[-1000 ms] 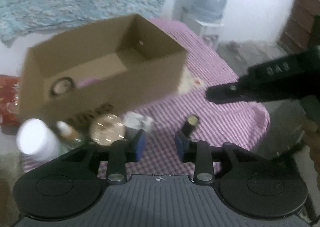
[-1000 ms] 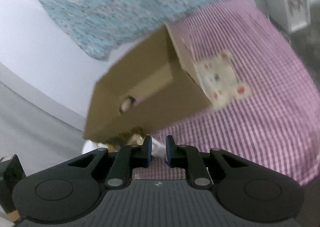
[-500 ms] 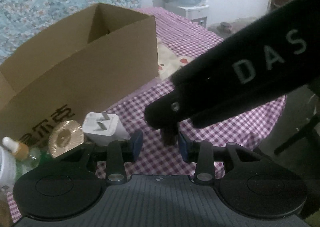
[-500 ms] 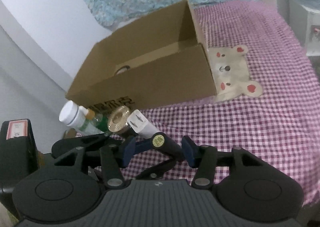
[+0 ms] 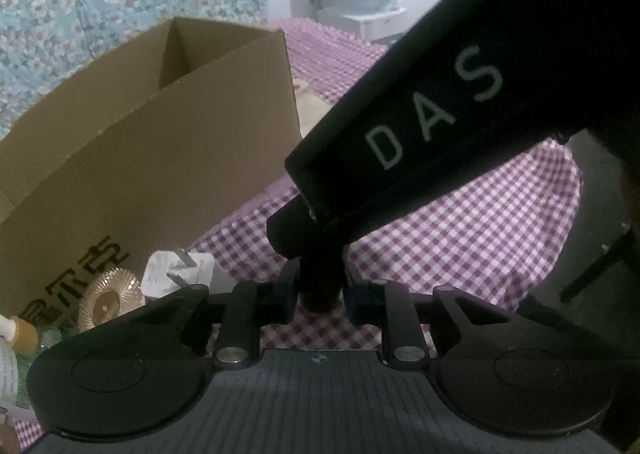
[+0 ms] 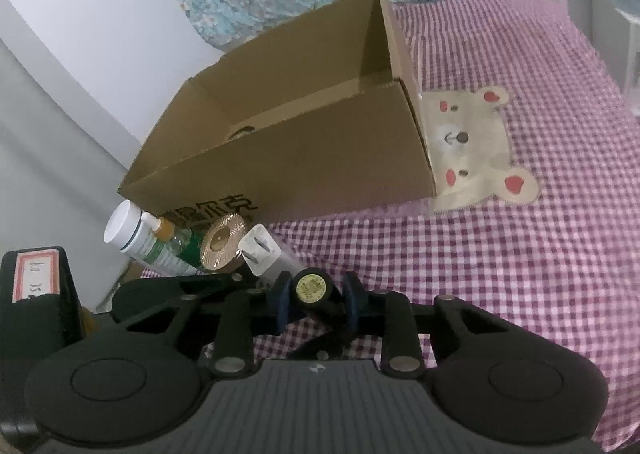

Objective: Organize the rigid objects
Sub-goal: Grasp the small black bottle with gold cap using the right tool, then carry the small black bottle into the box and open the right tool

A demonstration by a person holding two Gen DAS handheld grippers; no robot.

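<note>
Beside the cardboard box [image 6: 280, 157], on checked cloth [image 6: 520, 274]: right gripper [image 6: 314, 296] jaws closing around a small black cylinder [image 6: 313, 288]; left gripper [image 5: 320, 296] pinching the same cylinder's lower end.

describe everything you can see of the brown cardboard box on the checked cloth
The brown cardboard box is a long, open-topped carton of plain corrugated board, standing upright on the purple checked cloth. Dark printed characters run along the near side's lower left corner. Inside, a round dark-rimmed object lies on the bottom. A gold ribbed disc, a white plug adapter and two bottles crowd against its near side. Its right end covers part of a bear patch on the cloth.
</note>
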